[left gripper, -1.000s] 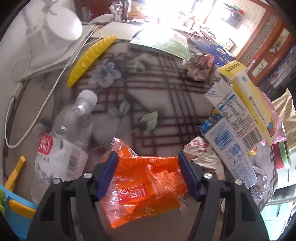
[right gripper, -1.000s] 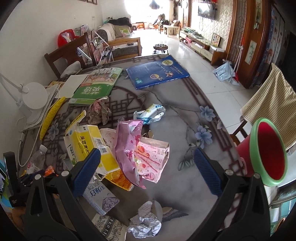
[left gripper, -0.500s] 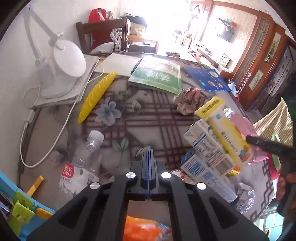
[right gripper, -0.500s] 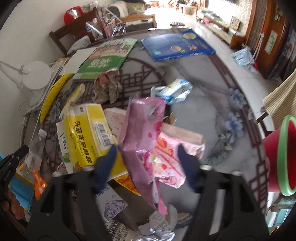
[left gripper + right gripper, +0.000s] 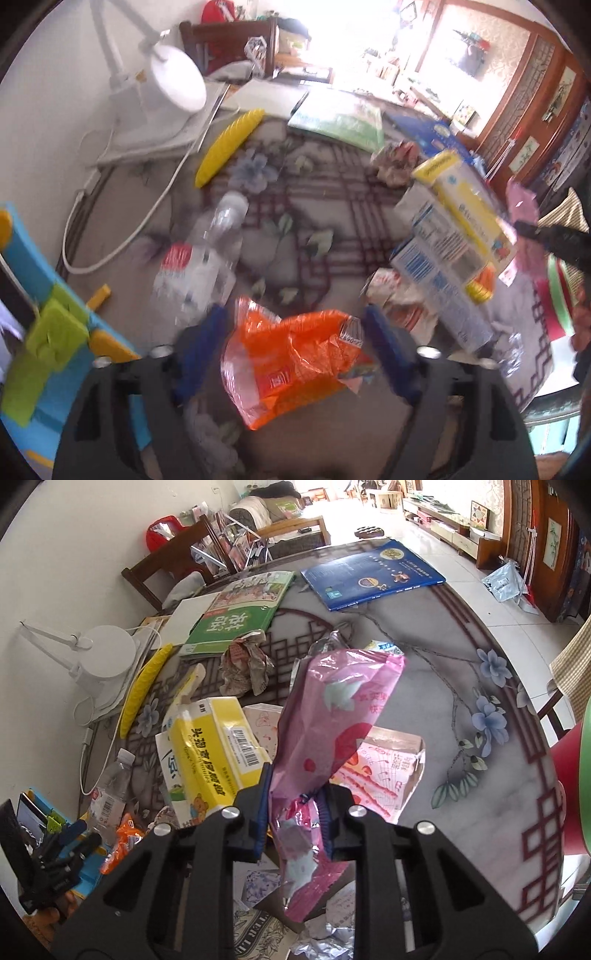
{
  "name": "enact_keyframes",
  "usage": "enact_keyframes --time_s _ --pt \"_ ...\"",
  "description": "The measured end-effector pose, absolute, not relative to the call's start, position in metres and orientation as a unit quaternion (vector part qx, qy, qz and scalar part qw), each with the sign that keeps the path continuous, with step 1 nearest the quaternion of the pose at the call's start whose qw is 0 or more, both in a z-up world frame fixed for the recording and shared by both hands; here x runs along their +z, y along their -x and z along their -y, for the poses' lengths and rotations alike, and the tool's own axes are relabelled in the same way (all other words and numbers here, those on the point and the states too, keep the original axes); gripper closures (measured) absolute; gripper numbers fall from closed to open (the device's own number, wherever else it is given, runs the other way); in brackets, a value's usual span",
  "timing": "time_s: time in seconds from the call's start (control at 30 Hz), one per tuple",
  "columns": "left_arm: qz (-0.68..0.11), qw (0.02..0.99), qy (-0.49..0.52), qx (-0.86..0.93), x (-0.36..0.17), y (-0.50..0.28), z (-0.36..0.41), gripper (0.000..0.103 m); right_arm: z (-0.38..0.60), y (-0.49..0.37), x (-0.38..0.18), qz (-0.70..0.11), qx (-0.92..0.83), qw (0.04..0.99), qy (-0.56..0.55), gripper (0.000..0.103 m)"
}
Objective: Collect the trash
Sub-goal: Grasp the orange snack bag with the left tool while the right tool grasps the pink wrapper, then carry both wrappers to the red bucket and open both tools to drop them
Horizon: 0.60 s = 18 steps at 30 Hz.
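My left hand-held gripper (image 5: 295, 332) is spread wide, its blue pads either side of the orange wrapper (image 5: 291, 363); I can see a gap on both sides, so neither pad is touching it. The view is smeared with blur, and I can't tell whether the wrapper lies flat on the bench (image 5: 332, 229). Left of the wrapper lies a clear bottle (image 5: 207, 258) on its side, cap pointing away from me. Beyond the bottle a yellow comb-like strip (image 5: 229, 146) rests near the lamp (image 5: 173, 85). Right of the wrapper, a yellow-and-white carton (image 5: 458, 229) leans among crumpled paper.

My right hand-held gripper (image 5: 295, 812) is clamped on the pink bag (image 5: 332, 738): both pads press into its lower part, and the bag stands up out of the grip, clear of the bench (image 5: 443, 664), with its crumpled tail hanging down below the pads. Left of the bag is the yellow carton (image 5: 210, 753); just behind the bag lies a pink-and-white packet (image 5: 384, 771), torn open. Further behind the bag there's a crumpled paper wad (image 5: 245, 664), then a green book (image 5: 240, 616) and a blue book (image 5: 373, 572) at the far side. Right of the bag, at the frame edge off the bench, I catch the red bin (image 5: 570, 775) with its green rim. Below the bag, crumpled foil (image 5: 321, 938) lies near my edge.
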<state>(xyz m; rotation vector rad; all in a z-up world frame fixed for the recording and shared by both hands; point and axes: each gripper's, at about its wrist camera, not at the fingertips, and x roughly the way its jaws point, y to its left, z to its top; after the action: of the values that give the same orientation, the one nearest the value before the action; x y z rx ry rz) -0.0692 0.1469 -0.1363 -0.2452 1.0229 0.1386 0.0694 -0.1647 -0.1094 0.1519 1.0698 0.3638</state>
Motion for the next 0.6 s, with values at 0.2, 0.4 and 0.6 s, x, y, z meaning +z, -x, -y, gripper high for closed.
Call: enact_keyframes --time_s 0.2,0.4,0.6 --pt "-0.534 0.838 0.095 0.061 -0.171 0.061 -0.136 0.01 0.164 -0.059 -0.101 -0.499 0.173 0.846 -0.068 0.08" --pt "-0.555 0.823 0.103 0.06 -0.192 0.058 -0.135 0.026 0.172 -0.048 -0.097 -0.495 0.158 0.852 -0.069 0.08" --pt "-0.51 0.852 0.113 0.046 -0.157 0.057 -0.129 0.051 0.184 -0.039 -0.084 -0.474 0.147 0.864 -0.08 0.08"
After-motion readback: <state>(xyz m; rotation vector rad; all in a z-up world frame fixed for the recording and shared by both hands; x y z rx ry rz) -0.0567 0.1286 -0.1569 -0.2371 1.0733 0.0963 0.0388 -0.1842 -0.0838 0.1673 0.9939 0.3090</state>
